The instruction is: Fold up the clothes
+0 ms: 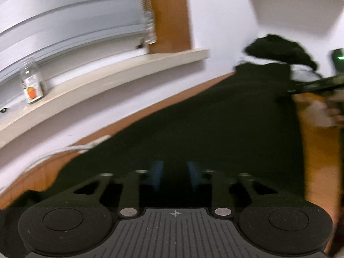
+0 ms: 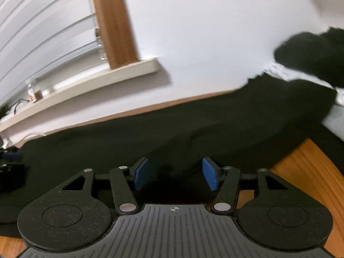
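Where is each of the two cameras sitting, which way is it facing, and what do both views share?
Left wrist: on the left gripper, looking along its parted blue pads across the dark garment toward the windowsill; the right gripper shows at the right edge.
Right wrist: on the right gripper, jaws wide open over the garment's near edge, wooden table beside it.
Shared: garment, table, windowsill, white wall.

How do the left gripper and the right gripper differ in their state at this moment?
The right gripper stands wide open, its blue pads far apart; the left gripper shows a narrower gap. The right pads look bright blue; the left pads look dim and blurred. Both sit over the dark garment on the wooden table.
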The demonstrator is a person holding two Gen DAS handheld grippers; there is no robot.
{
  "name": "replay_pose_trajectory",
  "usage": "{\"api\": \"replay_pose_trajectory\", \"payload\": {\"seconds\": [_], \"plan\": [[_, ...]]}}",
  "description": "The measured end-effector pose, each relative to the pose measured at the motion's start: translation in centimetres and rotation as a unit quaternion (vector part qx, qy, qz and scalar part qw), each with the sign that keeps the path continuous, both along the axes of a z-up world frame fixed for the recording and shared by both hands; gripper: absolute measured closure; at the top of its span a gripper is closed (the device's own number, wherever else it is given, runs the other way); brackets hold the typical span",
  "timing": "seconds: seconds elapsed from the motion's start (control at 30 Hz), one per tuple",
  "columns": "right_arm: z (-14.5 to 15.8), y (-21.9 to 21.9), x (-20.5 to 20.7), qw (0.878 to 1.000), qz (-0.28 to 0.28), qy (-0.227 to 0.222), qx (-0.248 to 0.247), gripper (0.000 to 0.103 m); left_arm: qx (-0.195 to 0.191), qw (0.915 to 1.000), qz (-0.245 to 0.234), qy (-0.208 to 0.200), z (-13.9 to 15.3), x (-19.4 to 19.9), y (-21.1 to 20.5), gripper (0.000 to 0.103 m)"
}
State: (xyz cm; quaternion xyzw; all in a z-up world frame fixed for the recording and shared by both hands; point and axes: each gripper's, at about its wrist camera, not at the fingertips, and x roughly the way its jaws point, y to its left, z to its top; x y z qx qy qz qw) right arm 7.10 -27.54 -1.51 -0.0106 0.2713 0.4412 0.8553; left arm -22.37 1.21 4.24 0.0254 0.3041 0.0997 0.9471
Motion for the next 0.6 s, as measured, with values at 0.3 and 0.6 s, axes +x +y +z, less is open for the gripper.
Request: {"api": "replay_pose_trajectory", "payload": {"seconds": [0.3,0.6], "plan": [[-0.7,1.3,1.6,0.999,0.010,0.040,0.003,0.047,0.060,0.9968,-0.048,0.023,-0.7,-2.0,-8.4,0.090],[-0.6,1.4,1.1,1.000,0.001,0.027,-0.002,0.047,0.098,0.9924,-0.057,0.048,-2.2,-2.3,-11.5,0.079]]}}
